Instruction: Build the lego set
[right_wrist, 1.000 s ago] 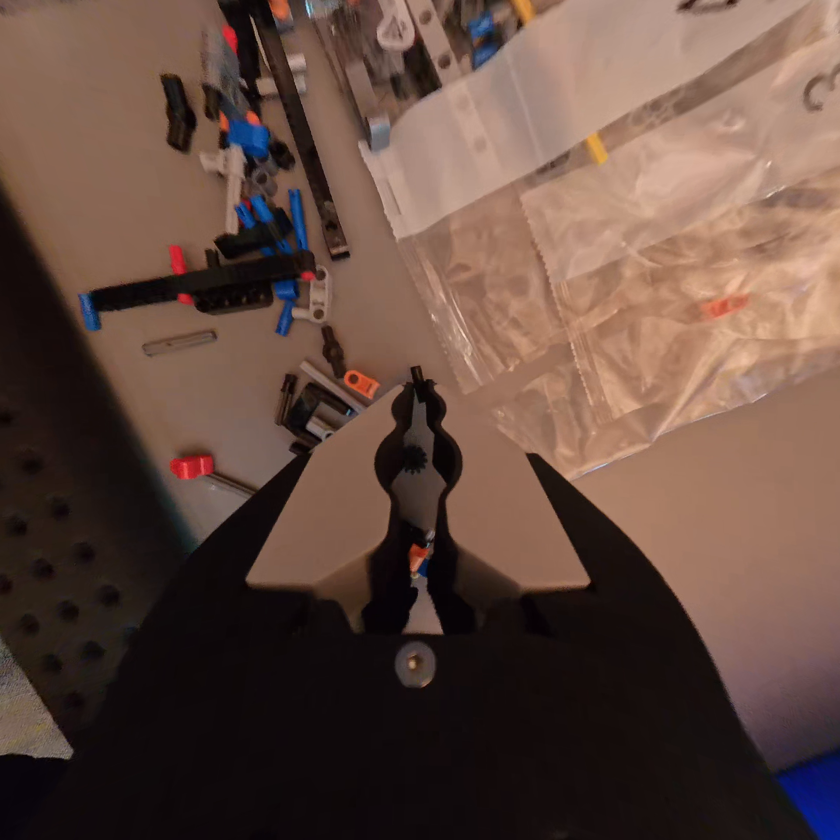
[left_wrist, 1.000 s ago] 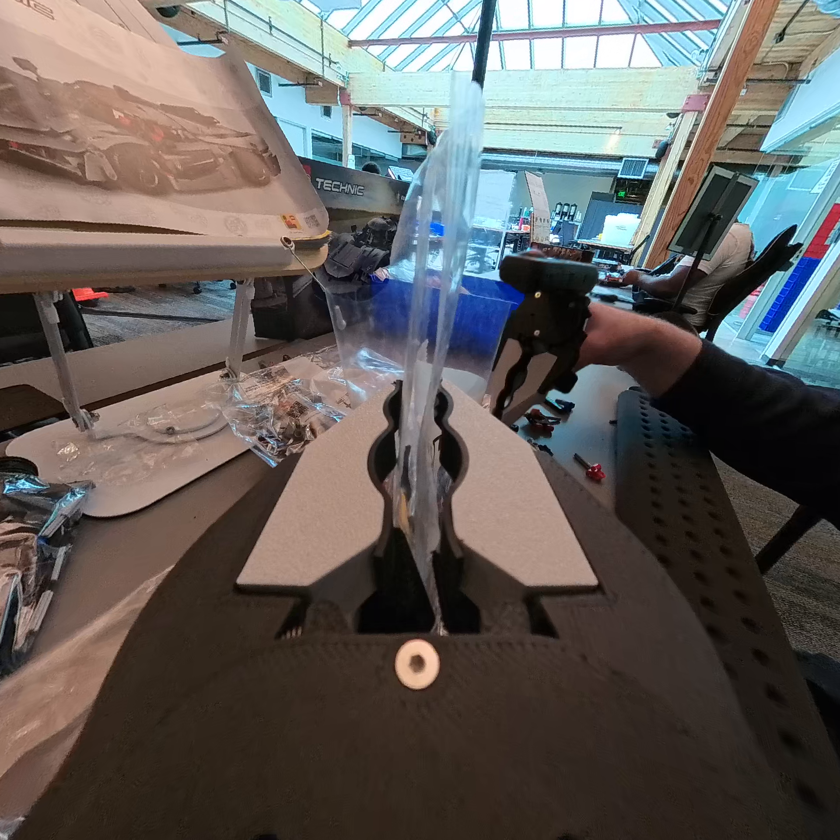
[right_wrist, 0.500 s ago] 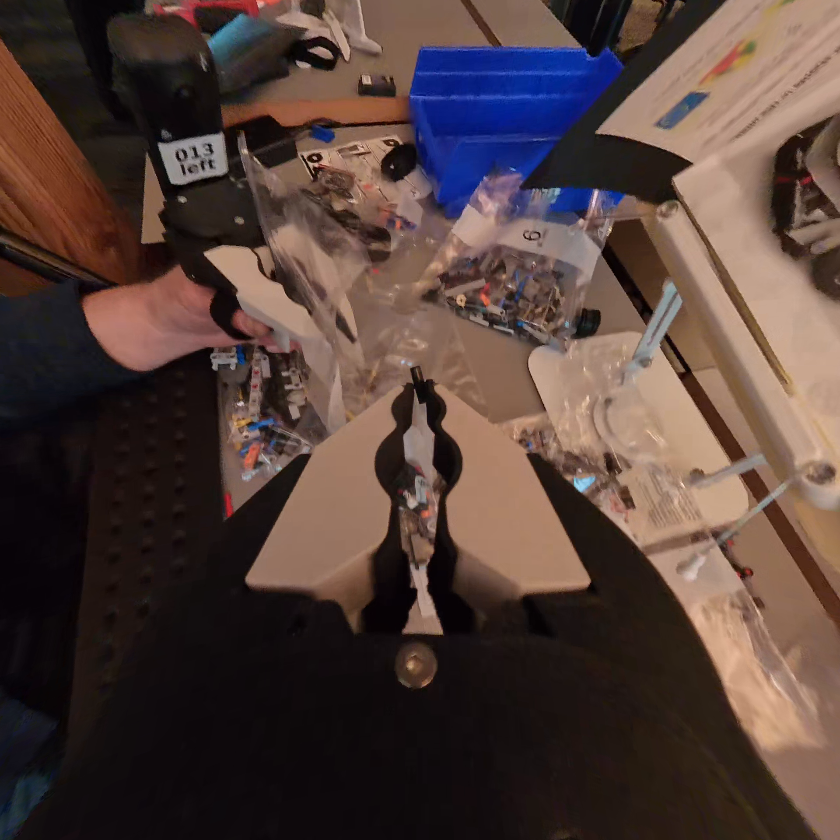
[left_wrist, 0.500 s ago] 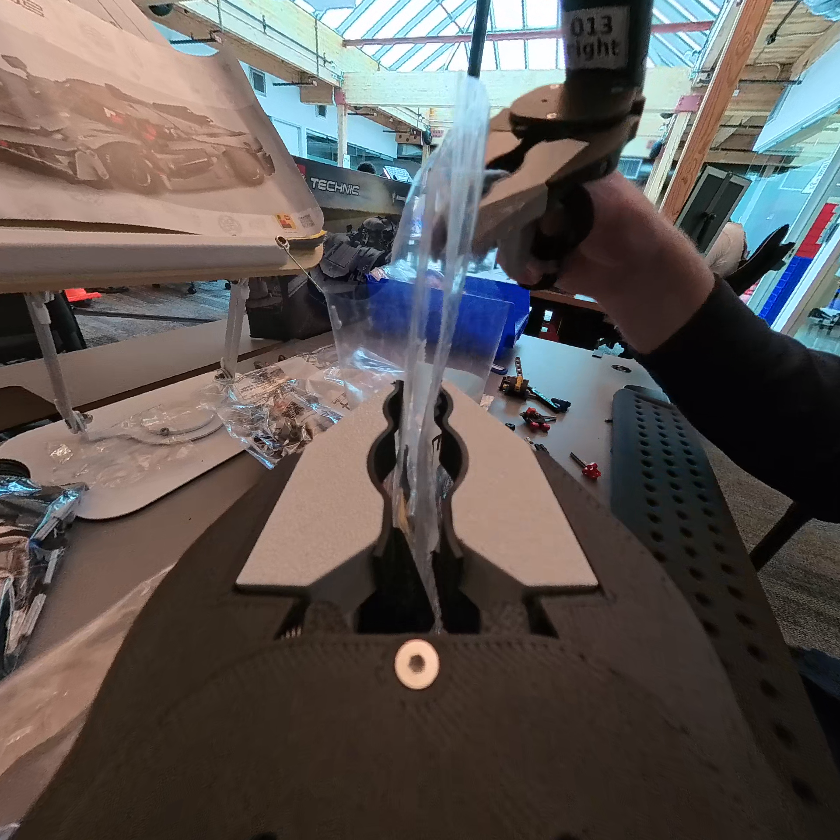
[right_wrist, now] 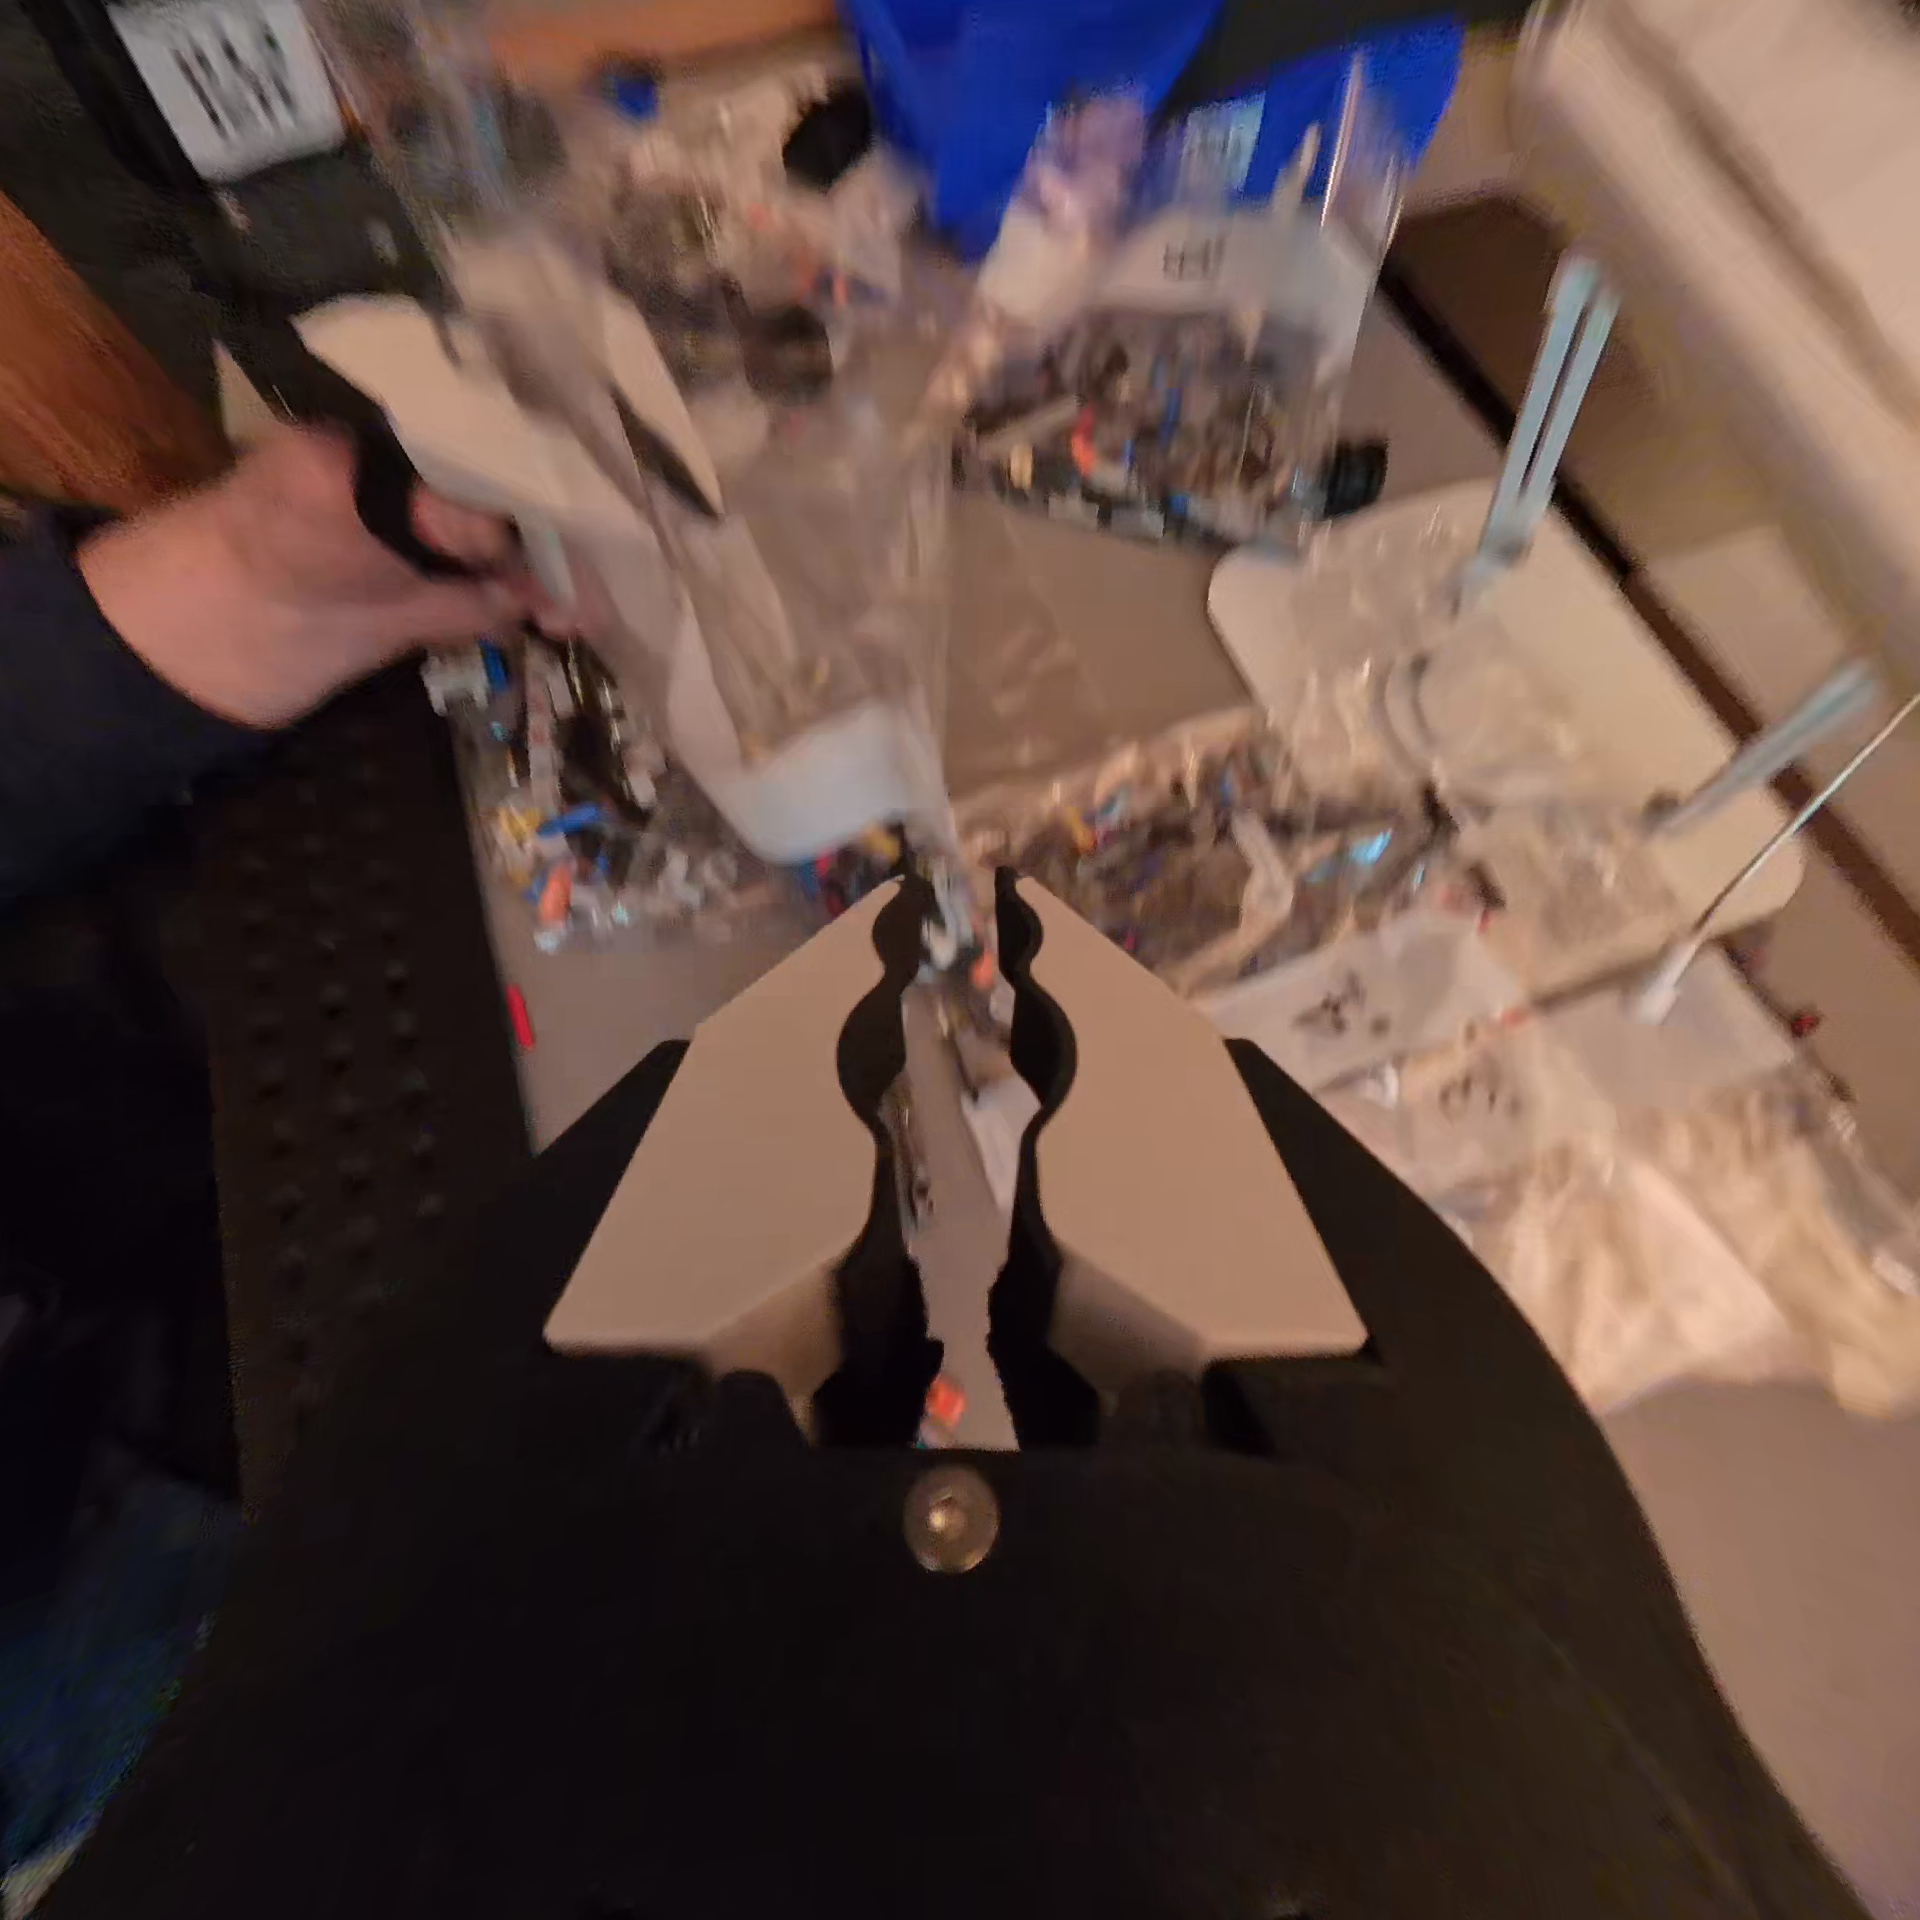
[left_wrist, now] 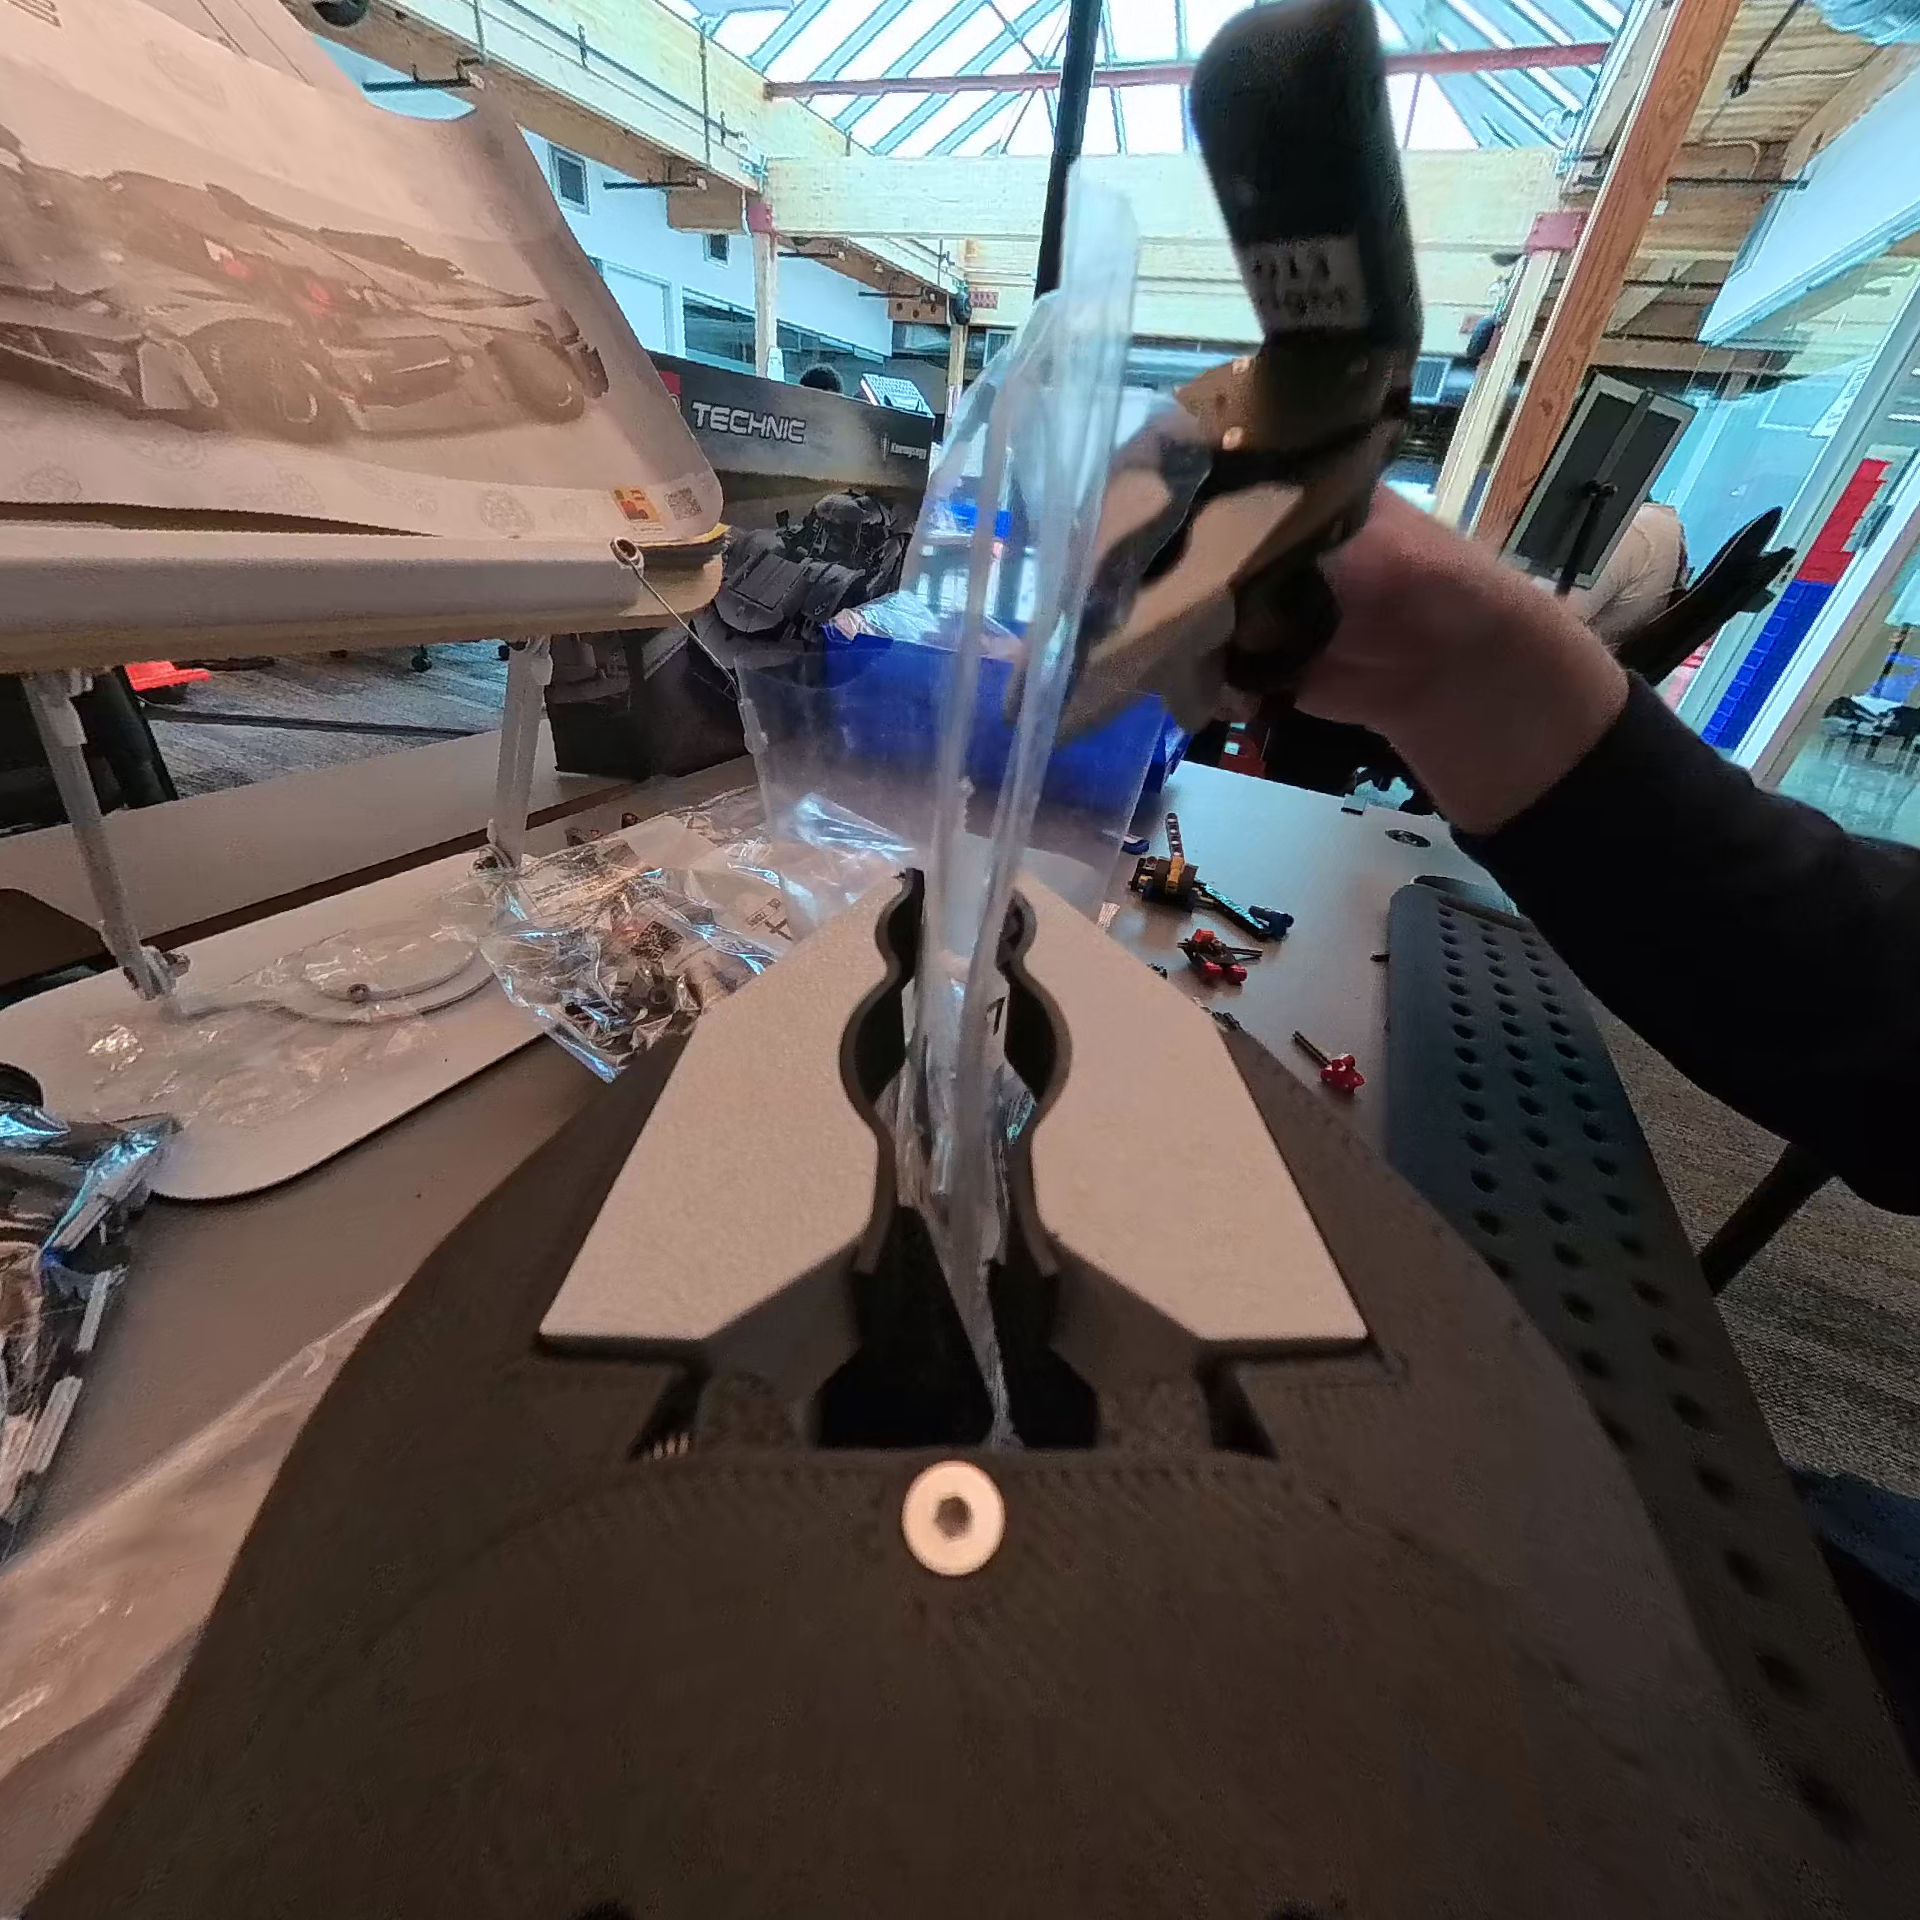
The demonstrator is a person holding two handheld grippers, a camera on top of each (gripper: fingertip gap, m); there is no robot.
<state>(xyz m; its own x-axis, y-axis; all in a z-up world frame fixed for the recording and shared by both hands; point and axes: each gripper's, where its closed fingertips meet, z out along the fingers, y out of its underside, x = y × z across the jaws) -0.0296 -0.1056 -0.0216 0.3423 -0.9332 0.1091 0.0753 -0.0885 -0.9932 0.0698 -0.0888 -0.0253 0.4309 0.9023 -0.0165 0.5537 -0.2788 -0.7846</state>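
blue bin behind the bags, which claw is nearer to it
Right. The right claw is raised just in front of the blue bin, at the clear bag top; the left claw grips that bag lower, farther back.

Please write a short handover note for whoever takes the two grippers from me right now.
Left gripper: shut on the clear plastic bag, held upright above the table.
Right gripper: at the bag's upper edge; this view is blurred, grip unclear.
Parts: loose lego pieces on the table, more unopened parts bags beside the instruction booklet stand.
Done: some pieces tipped out.
Left: open this bag, then build.
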